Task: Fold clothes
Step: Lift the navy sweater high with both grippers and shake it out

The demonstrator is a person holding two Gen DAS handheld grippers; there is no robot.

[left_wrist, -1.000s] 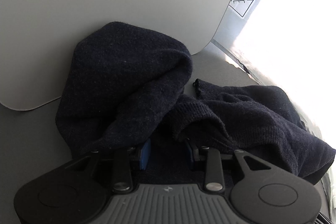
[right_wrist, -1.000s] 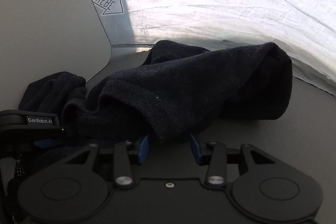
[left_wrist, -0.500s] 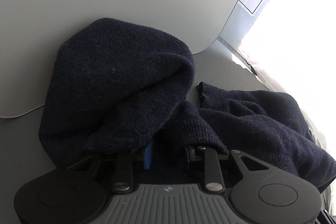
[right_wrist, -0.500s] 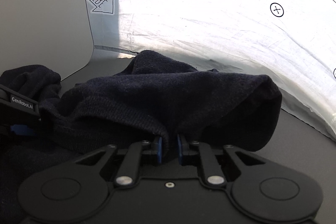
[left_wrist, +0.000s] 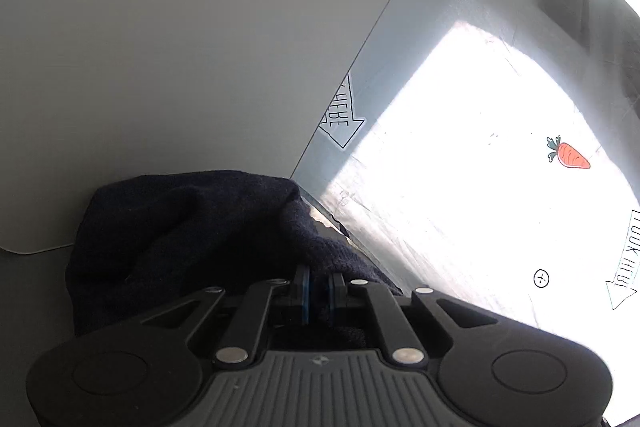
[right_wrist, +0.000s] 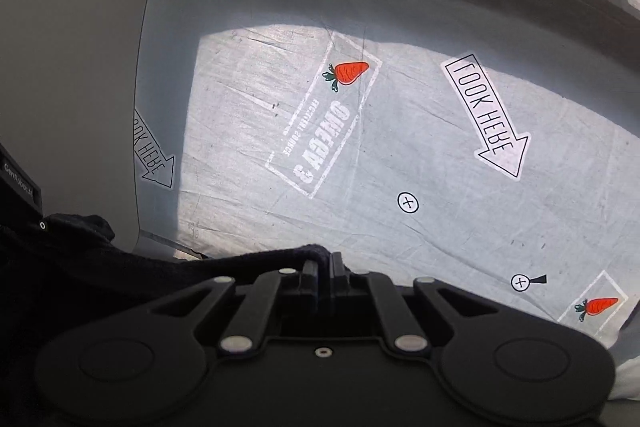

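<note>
- Left wrist view: a fold of the dark navy knit garment [left_wrist: 192, 227] is pinched by the left gripper [left_wrist: 318, 287] — bunched against a white board [left_wrist: 180, 47].
- Right wrist view: the garment's edge is clamped by the right gripper [right_wrist: 324, 267] above a printed sheet [right_wrist: 420, 147].

ahead of left gripper [left_wrist: 318, 291]: we see dark knit garment [left_wrist: 180, 235] bunched against the fingers, blocking
left side: pale board [left_wrist: 180, 47] rises just behind the garment
right side: printed sheet [right_wrist: 400, 147] lies flat, open
ahead of right gripper [right_wrist: 324, 269]: we see only a garment edge [right_wrist: 280, 255], sheet beyond
</note>
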